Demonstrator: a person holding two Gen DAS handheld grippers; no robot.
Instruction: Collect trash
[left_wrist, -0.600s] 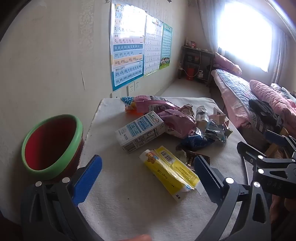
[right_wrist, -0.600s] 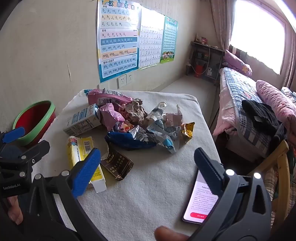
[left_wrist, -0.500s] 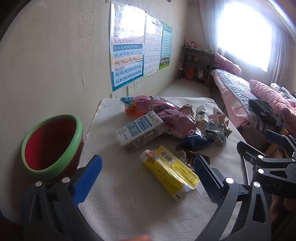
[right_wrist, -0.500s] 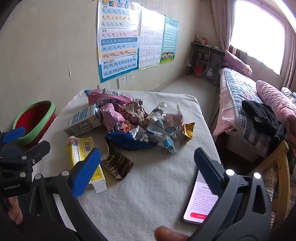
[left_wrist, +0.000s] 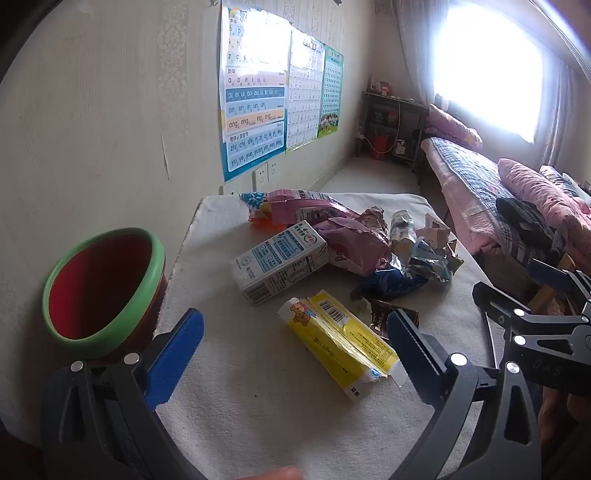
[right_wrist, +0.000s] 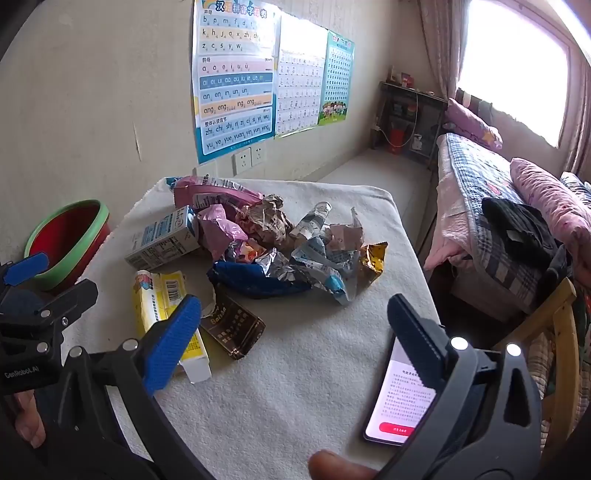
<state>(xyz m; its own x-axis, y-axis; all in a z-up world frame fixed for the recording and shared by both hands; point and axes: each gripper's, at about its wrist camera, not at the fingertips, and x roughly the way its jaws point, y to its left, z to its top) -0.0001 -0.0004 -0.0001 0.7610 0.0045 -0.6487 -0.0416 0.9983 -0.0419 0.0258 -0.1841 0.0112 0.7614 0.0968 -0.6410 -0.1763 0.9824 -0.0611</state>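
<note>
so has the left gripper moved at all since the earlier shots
No. In its own view the left gripper frames the yellow carton and the red bin exactly as before, jaws wide open.

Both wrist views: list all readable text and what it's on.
"b p m f", "ai ei ui ao ou iu ie üe", "zhi chi shi ri zi ci si": pinyin poster.
"GenRobot.AI": left tongs body.
"DAS": right tongs body.
"50mL×15": yellow box; barcode digits too small.
"Batsha", uncertain: brown wrapper.
Milk carton, phone, other two posters: too small to read.
</note>
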